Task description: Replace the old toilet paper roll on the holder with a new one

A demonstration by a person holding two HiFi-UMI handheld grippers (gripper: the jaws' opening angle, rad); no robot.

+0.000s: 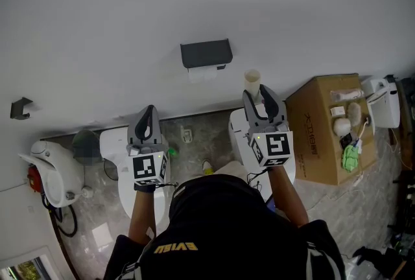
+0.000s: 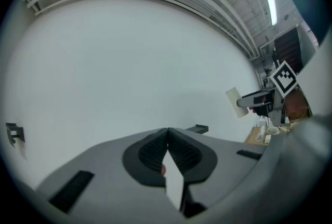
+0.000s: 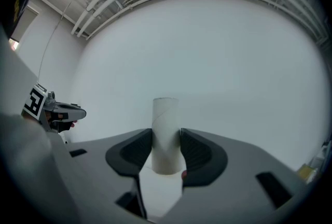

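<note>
The right gripper (image 3: 166, 141) has its jaws clamped on the lower part of a bare cardboard tube (image 3: 165, 127), which stands upright between the pads with its top end sticking out past the tips. This looks like the spent core, so the old roll appears to be off the dark holder (image 1: 206, 54) on the wall ahead. A white scrap shows just under the holder's cover; whether it is leftover paper cannot be told.

The left gripper (image 2: 167, 139) is held level beside the right one, jaws together with nothing between them.

The thin, hollow tube is the first risk: a harder squeeze would likely flatten it, and since it is gripped near one end, a quick swing could tip it or work it loose over the floor. The left jaws must open wide before they can take a fresh roll; reaching in closed would only push it away. Small items lie on the cardboard box (image 1: 316, 142) at the right, but none reads clearly as a new roll.
</note>
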